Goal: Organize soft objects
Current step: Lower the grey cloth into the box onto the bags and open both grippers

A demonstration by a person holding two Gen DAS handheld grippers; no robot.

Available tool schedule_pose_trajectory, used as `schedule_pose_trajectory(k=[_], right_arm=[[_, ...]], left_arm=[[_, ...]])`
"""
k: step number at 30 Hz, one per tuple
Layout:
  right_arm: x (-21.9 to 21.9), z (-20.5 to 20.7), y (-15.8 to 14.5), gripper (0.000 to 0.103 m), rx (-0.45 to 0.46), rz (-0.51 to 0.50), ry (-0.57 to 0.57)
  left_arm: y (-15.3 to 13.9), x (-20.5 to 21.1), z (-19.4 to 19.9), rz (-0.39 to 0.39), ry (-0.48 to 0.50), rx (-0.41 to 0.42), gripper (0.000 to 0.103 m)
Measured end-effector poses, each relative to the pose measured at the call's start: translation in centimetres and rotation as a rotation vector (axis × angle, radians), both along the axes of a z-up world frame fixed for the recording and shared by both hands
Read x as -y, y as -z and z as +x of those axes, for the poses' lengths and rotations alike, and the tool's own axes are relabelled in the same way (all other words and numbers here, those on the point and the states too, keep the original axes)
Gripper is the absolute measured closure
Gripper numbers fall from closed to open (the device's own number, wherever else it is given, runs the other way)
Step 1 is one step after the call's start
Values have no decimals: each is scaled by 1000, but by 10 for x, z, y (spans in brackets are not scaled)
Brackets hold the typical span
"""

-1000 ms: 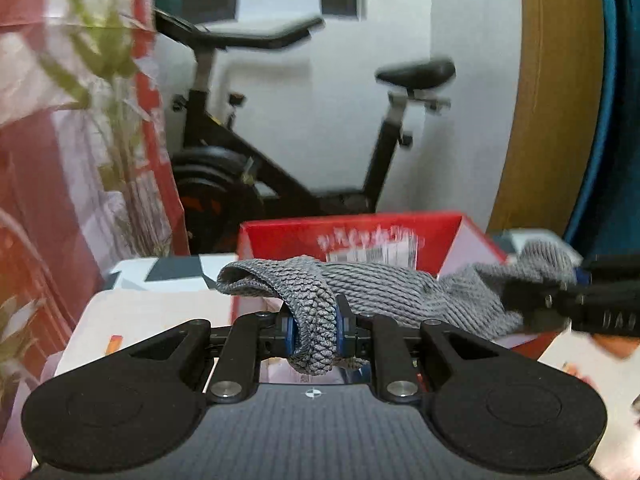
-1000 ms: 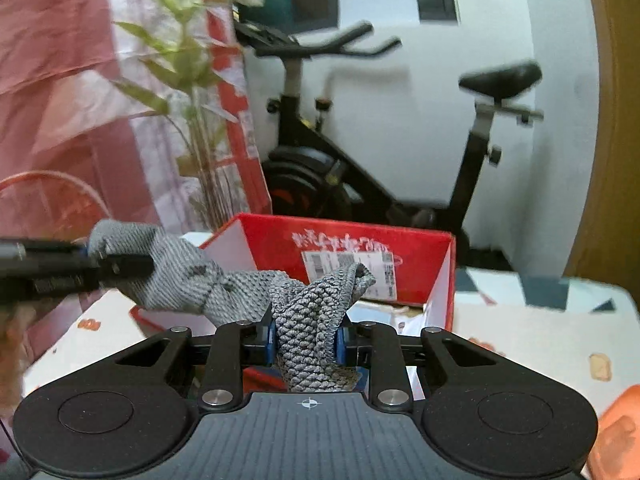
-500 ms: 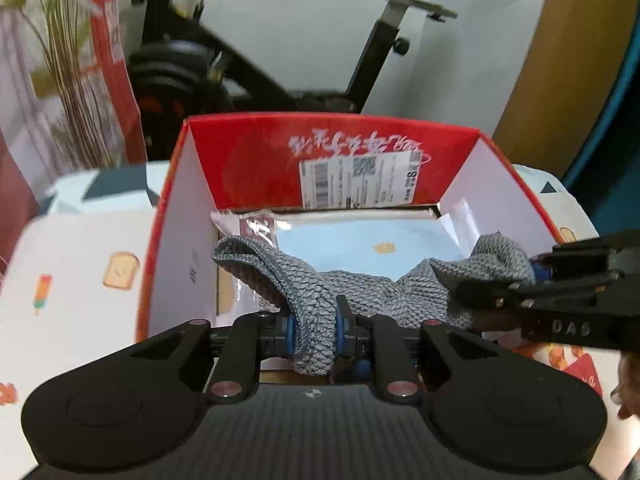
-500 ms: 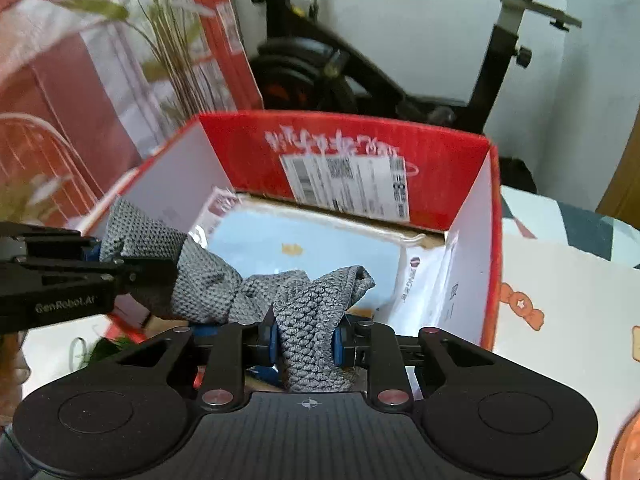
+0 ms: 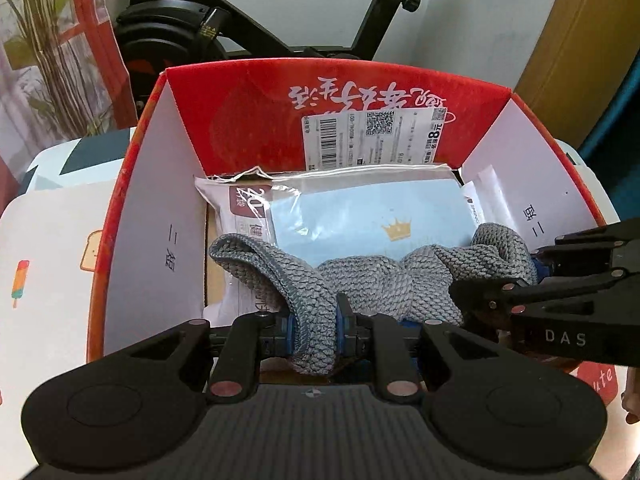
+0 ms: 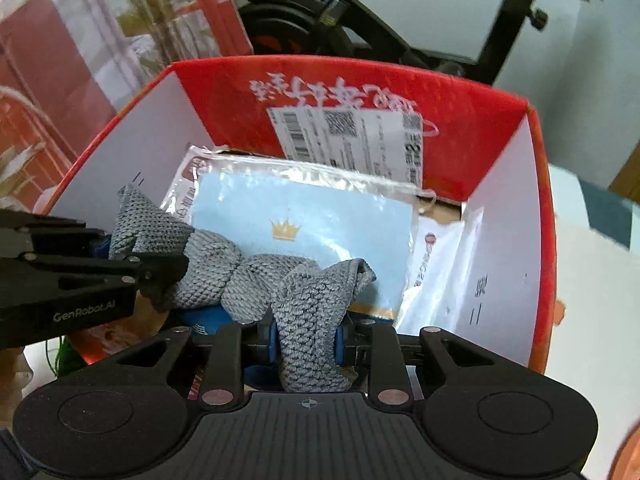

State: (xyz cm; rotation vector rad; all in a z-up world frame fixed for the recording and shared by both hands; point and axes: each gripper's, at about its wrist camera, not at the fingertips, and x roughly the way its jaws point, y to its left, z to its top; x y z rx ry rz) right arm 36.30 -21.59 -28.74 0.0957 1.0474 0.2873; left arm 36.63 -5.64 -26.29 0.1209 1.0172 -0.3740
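Observation:
A grey knitted cloth [image 5: 372, 276] hangs between my two grippers over the open red box [image 5: 248, 120]. My left gripper [image 5: 314, 330] is shut on its left end. My right gripper [image 6: 306, 338] is shut on its right end; the cloth also shows in the right wrist view [image 6: 256, 276]. The cloth sags just above a light blue packaged towel with a gold crown [image 5: 372, 220] that lies in the box. In the left wrist view the right gripper [image 5: 532, 272] comes in from the right. In the right wrist view the left gripper [image 6: 104, 256] comes in from the left.
The red box [image 6: 360, 92] has white inner side walls and a shipping label on its far wall. It stands on a white patterned tablecloth [image 5: 48, 240]. An exercise bike [image 5: 224, 24] and a plant [image 5: 44, 60] stand behind the table. More packets lie under the towel.
Both grippers have moved forward and tilted down with the cloth, from in front of the box to over its inside. The cloth now hangs lower, close to the blue towel.

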Motion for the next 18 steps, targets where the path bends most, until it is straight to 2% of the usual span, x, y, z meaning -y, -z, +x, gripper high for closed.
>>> schedule_pose_trajectory(k=[3,6,8,10,12,16,17,18], right_arm=[[5,1,4,80,-18,29,22],[5,-2,2,77,-21,17,31],[7,-6,-1,69,6,17,36],[11,-9,-4,70,23,1,57],[12,-13,-7,66,41,-10,54],[9,-22,-21,53,77,-46,35],[9,-24,-25,42,87,-52,35],[10,-26,-30,38,101,-57,37]], left_arm=[[-2,0,-1,11,14,20,81],[-9,4,-9,59,44,85,76],[-15,7,-15,92,67,116,62],[-22,6,-20,102,75,142,50],[-30,3,-23,98,70,159,44],[-45,-8,-27,62,29,174,38],[-49,-11,-28,53,14,184,35],[-53,-13,-29,45,4,193,33]])
